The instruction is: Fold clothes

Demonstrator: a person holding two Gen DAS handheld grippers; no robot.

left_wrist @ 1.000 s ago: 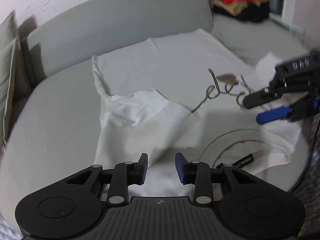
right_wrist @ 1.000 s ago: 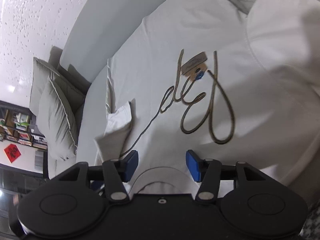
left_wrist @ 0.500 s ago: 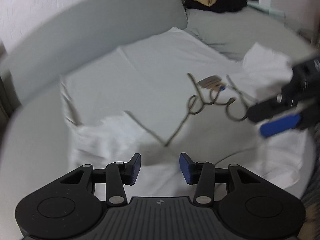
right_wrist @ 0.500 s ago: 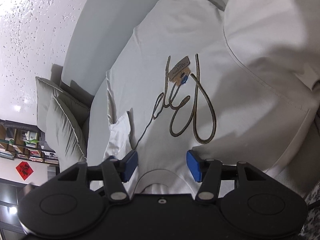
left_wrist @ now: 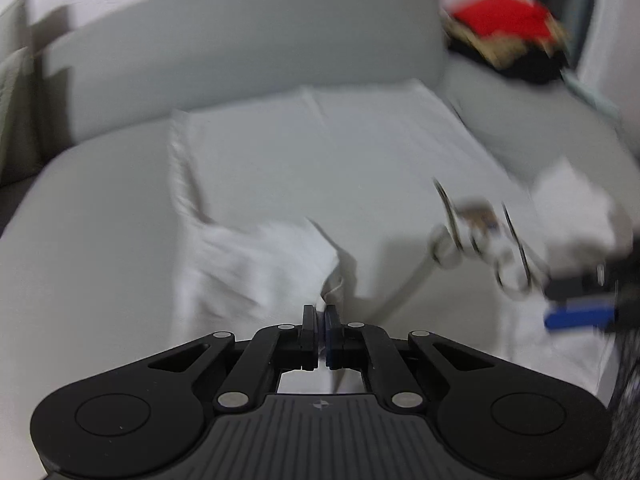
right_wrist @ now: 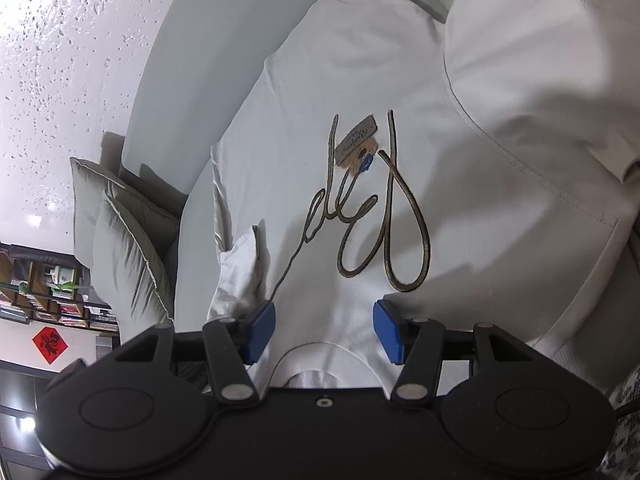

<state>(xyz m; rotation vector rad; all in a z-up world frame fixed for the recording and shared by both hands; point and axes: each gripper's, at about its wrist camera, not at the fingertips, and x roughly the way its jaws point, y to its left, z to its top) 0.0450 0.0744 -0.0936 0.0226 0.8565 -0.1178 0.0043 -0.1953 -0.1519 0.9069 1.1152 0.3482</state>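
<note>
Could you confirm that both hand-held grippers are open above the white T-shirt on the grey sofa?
Not quite: only the right hand-held gripper is open. The left wrist view shows the left hand-held gripper shut on a fold of the white T-shirt, which does lie on the grey sofa.

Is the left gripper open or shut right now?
Shut. The left gripper has its jaws pressed together on a pinch of the white shirt, with fabric bunched up just ahead of them.

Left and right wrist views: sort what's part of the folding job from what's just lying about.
Job:
white T-shirt
left gripper, shut on its fabric
right gripper, open above the collar

Lying about:
clothes pile
grey cushions
bookshelf
</note>
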